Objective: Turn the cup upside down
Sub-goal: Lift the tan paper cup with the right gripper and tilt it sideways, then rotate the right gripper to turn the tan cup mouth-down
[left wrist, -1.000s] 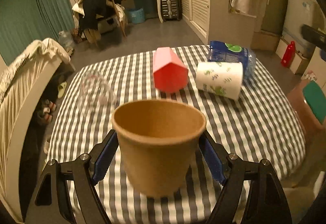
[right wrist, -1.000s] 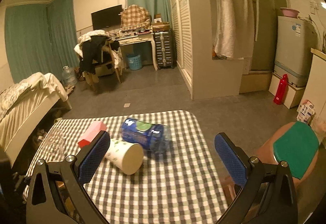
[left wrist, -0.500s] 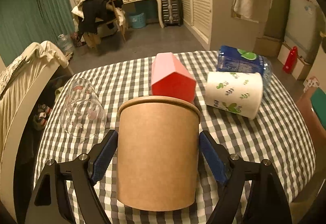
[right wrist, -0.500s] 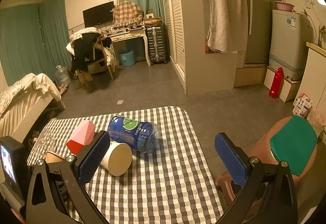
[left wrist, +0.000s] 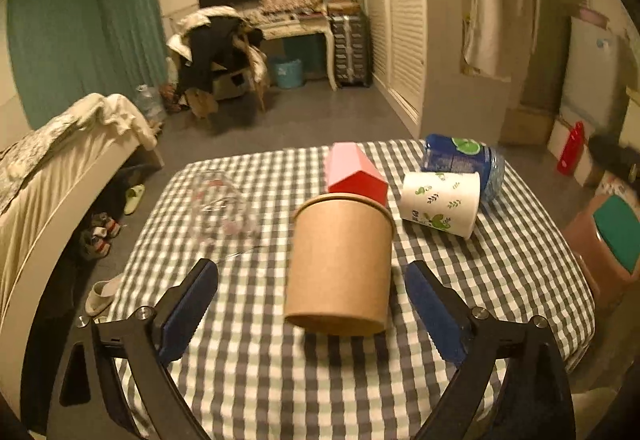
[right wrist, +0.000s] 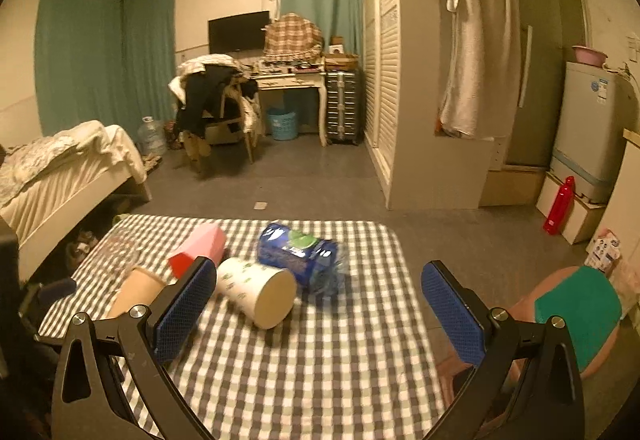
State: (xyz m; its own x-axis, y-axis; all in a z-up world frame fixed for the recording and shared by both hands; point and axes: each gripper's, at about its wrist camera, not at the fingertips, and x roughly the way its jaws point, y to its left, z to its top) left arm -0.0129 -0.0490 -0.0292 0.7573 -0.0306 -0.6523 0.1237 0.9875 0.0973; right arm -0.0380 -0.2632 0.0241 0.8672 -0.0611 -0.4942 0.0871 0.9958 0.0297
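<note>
A brown paper cup (left wrist: 340, 264) stands upright on the checked tablecloth (left wrist: 280, 380), mouth up and tilted slightly. My left gripper (left wrist: 312, 314) is open, its blue pads apart on both sides of the cup and not touching it. The cup also shows at the left of the right wrist view (right wrist: 134, 290). My right gripper (right wrist: 318, 314) is open and empty above the near right part of the table.
A red and pink house-shaped box (left wrist: 354, 174), a white leaf-print cup on its side (left wrist: 440, 204) and a blue bottle on its side (left wrist: 464, 160) lie behind the brown cup. A clear glass (left wrist: 218, 206) lies at the left. A brown stool with green top (right wrist: 576, 316) stands right of the table.
The left gripper let go of the brown cup, opened wide and drew back. The cup now stands free on the cloth. The right gripper shifted a little, still open.
</note>
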